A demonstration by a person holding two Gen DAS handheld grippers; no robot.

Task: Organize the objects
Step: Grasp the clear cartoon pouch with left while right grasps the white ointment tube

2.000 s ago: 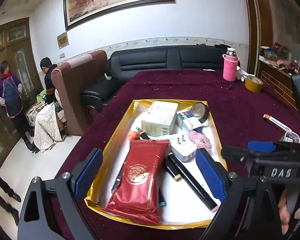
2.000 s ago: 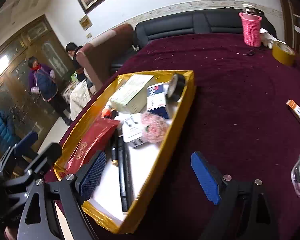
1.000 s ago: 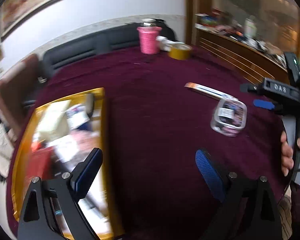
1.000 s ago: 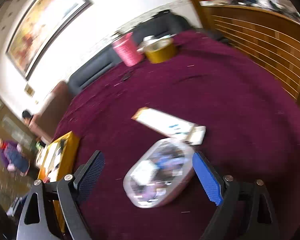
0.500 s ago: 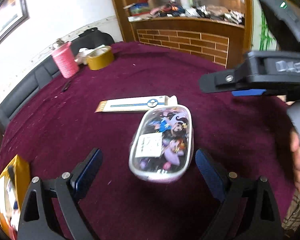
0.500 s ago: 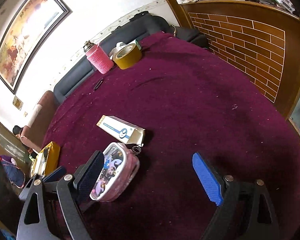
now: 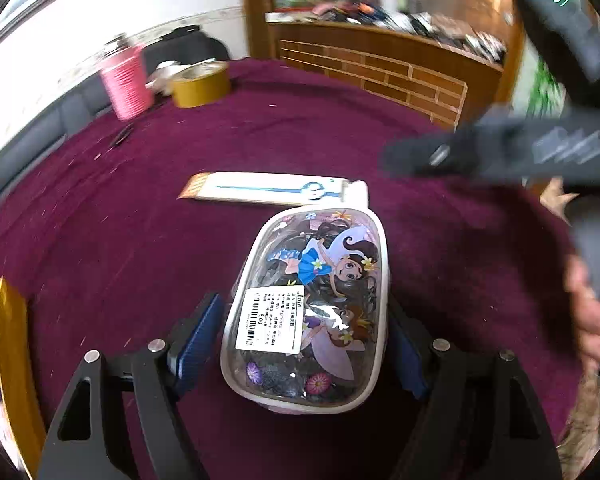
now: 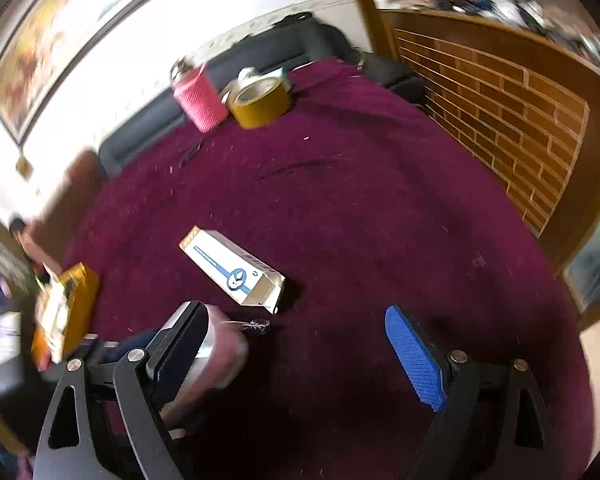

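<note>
- A clear plastic pouch [image 7: 306, 312] printed with cartoon fairies lies flat on the maroon tablecloth [image 7: 140, 240], just this side of a long white carton [image 7: 276, 190]; the pouch's far end looks to touch or nearly touch the carton.
- The pouch appears soft-walled and stuffed with small dark items, so it is likely light, yielding under a squeeze and a little slick on its glossy face. Its white-piped long sides look like the fair place to grip, about mid-length near the barcode sticker [image 7: 270, 318], so that it does not sag at either end.
- The left gripper [image 7: 300, 344] straddles the pouch across its width. Its jaws have just been closing with the pouch between them; the right pad sits against the pouch's edge, while a thin gap seems to remain at the left pad [image 7: 198, 340], though the angle makes contact hard to judge.
- The right gripper [image 8: 296, 356] hovers with its jaws wide apart and nothing between them; its left finger [image 8: 180, 344] overlaps the blurred pouch in view, over the bare cloth beyond the carton.
- A gold-rimmed tray [image 7: 14, 344] holding other items sits at the table's far left, well apart from the pouch and the likely destination.
- A pink-sleeved flask [image 7: 126, 82] and a roll of tape [image 7: 200, 84] stand at the table's far edge.
</note>
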